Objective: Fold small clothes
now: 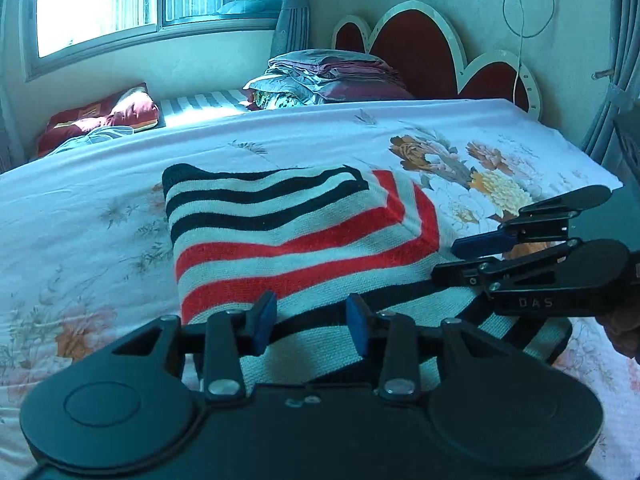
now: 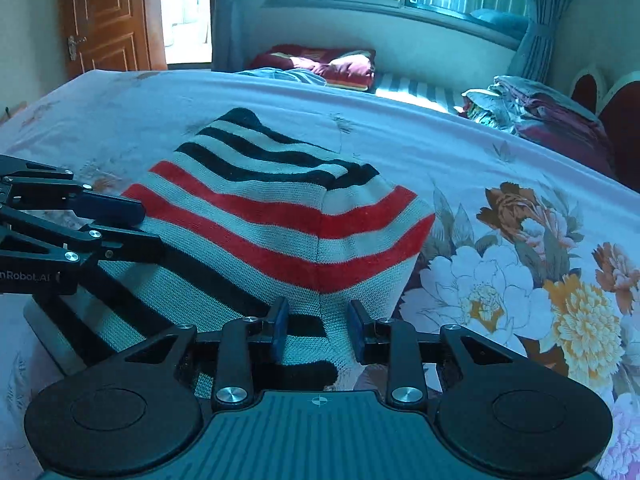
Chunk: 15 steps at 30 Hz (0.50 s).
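A small knit garment [image 1: 280, 236] with black, red and white stripes lies folded on the floral bedsheet [image 1: 100, 200]; it also shows in the right wrist view [image 2: 256, 216]. My left gripper [image 1: 312, 326] is open, its blue pads over the garment's near edge, holding nothing. My right gripper [image 2: 318, 330] is open over the garment's near right corner. The right gripper shows in the left wrist view [image 1: 472, 256] at the garment's right side, and the left gripper shows in the right wrist view [image 2: 136, 224] at its left side.
A stack of folded clothes [image 1: 332, 76] sits at the far side by the red headboard [image 1: 416, 48]. A red pillow [image 1: 100, 116] lies near the window. A wooden door [image 2: 104, 16] stands at the far left. The bed's right edge [image 1: 592, 168] drops off.
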### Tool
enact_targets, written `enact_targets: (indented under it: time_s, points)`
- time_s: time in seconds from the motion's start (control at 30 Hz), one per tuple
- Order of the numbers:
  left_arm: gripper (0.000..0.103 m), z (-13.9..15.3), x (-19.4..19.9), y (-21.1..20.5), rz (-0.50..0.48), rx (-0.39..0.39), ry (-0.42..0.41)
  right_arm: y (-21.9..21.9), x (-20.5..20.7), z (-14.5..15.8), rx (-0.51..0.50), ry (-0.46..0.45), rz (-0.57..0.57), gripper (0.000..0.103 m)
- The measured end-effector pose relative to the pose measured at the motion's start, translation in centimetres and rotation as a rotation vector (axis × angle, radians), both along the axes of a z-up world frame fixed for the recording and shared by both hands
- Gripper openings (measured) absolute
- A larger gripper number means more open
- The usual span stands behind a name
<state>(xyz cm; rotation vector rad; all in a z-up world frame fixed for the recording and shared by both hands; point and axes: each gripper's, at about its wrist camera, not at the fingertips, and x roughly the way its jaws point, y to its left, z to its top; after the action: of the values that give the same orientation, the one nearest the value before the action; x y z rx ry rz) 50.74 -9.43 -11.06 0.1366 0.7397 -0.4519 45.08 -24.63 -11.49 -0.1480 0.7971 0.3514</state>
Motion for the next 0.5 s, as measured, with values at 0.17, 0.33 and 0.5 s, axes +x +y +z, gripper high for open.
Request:
enact_targets:
  time_s: [0.17, 0.33, 0.5]
  points:
    - [0.036, 0.8, -1.2, -0.9, 0.024, 0.057, -0.020, -0.2, -0.9, 1.4, 0.022, -0.018, -0.029, 0.031]
    - [0.036, 1.2, -3.7, -0.3, 0.025, 0.117, -0.024, -0.1, -4.4, 2.9, 0.009, -0.049, -0.010, 0.031]
    - [0.036, 0.8, -5.4, 0.5, 0.029, 0.149, 0.020, 0.4, -6.9, 2.7, -0.011, -0.050, 0.008, 0.031]
